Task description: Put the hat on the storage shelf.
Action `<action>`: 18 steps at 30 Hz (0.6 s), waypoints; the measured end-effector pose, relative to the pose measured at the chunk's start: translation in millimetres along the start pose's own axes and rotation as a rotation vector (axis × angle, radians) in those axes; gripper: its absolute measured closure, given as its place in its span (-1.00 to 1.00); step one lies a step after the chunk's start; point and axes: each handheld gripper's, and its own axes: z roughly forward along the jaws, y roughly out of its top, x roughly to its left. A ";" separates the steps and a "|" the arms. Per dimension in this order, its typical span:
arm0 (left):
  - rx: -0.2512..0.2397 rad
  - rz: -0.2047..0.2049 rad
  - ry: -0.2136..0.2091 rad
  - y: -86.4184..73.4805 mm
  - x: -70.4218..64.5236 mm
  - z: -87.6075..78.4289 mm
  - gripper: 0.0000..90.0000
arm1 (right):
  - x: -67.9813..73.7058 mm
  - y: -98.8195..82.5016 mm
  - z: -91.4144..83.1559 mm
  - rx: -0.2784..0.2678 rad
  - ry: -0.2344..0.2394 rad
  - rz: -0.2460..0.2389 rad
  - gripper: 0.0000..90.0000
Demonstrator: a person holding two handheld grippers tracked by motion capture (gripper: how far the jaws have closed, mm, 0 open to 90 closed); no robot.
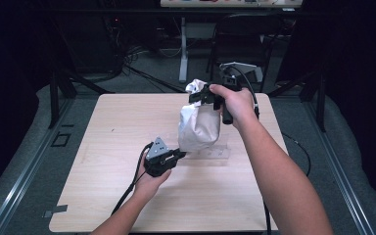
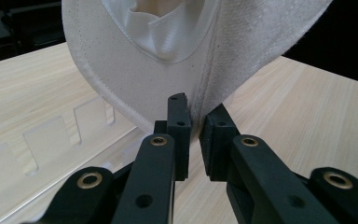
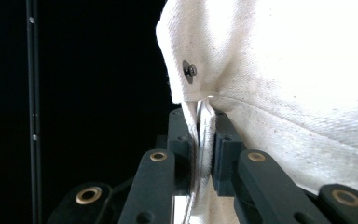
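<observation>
White cloth bag point(image 1: 199, 128) — pinched between both claws, top and bottom.

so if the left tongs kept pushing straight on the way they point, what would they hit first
The white canvas cloth: the left tongs are already shut on its lower edge, so more of that hanging cloth likely comes first.

No readable text, label or number on anything here

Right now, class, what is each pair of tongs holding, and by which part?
Both hold the white cloth garment: the right tongs pinch its top edge, the left tongs its bottom edge.
</observation>
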 end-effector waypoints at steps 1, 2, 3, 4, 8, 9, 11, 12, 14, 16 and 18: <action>0.007 0.000 -0.016 0.2 0.6 -0.7 0.85 | 0.3 0.0 1.4 0.005 -0.005 -0.009 0.78; -0.005 -0.007 0.011 -0.3 -1.3 0.2 0.85 | 0.4 0.0 2.1 0.004 -0.004 -0.011 0.77; -0.004 -0.008 0.013 -0.2 -1.4 0.0 0.85 | 0.6 0.1 2.5 0.002 -0.007 -0.013 0.76; -0.006 -0.009 0.017 -0.3 -1.9 0.1 0.85 | 0.4 0.2 2.4 0.003 -0.007 -0.017 0.75; -0.007 -0.005 0.035 -1.7 -3.1 -0.6 0.86 | -0.4 0.6 0.9 -0.005 0.002 -0.031 0.59; -0.005 -0.011 0.032 -2.4 -2.2 -1.4 0.86 | -0.4 0.6 0.9 -0.005 0.002 -0.031 0.59; -0.012 -0.029 0.040 -4.4 -0.6 -2.1 0.86 | 0.5 -0.2 -0.7 -0.017 0.009 -0.035 0.53; -0.004 -0.029 0.039 -5.6 0.8 -3.0 0.86 | 1.3 -0.7 -1.6 -0.021 0.010 -0.042 0.52; 0.002 -0.032 0.051 -8.2 0.1 -2.7 0.87 | 2.5 -1.6 -4.1 -0.031 0.012 -0.051 0.49; 0.019 -0.039 0.052 -12.1 1.9 -3.4 0.87 | 2.1 -2.0 -8.0 -0.035 0.009 -0.053 0.47; 0.019 -0.054 0.065 -16.7 4.9 -4.3 0.87 | 0.8 -2.3 -13.2 -0.046 0.002 -0.058 0.45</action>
